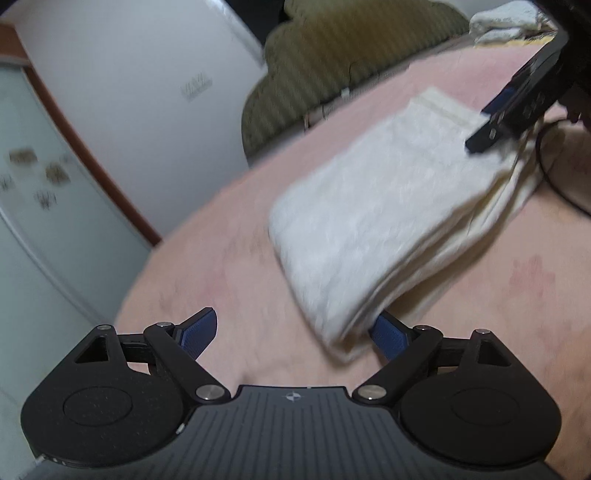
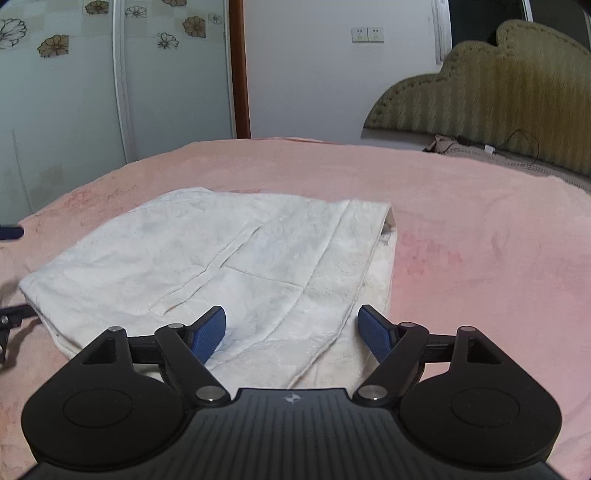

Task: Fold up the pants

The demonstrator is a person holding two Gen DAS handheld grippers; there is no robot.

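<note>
The white pants [image 2: 207, 251] lie folded into a thick rectangle on the pink blanket; the waistband end [image 2: 384, 229] is at the far right. My right gripper [image 2: 293, 326] is open over the near edge of the cloth, and its pads press on nothing. In the left wrist view the same pants [image 1: 388, 206] look blurred. My left gripper [image 1: 295, 334] is open at their near corner. That corner drapes over its right pad [image 1: 388, 334]; the left pad is over bare blanket. A finger [image 1: 491, 136] of the right gripper shows over the pants' far end.
The pink blanket [image 2: 461, 240] covers the whole bed. An olive padded headboard [image 2: 498, 92] stands at the far right, and flowered sliding doors [image 2: 74, 92] at the left. A black cable [image 1: 546, 173] loops beside the pants. White cloth [image 1: 506, 18] is piled near the headboard.
</note>
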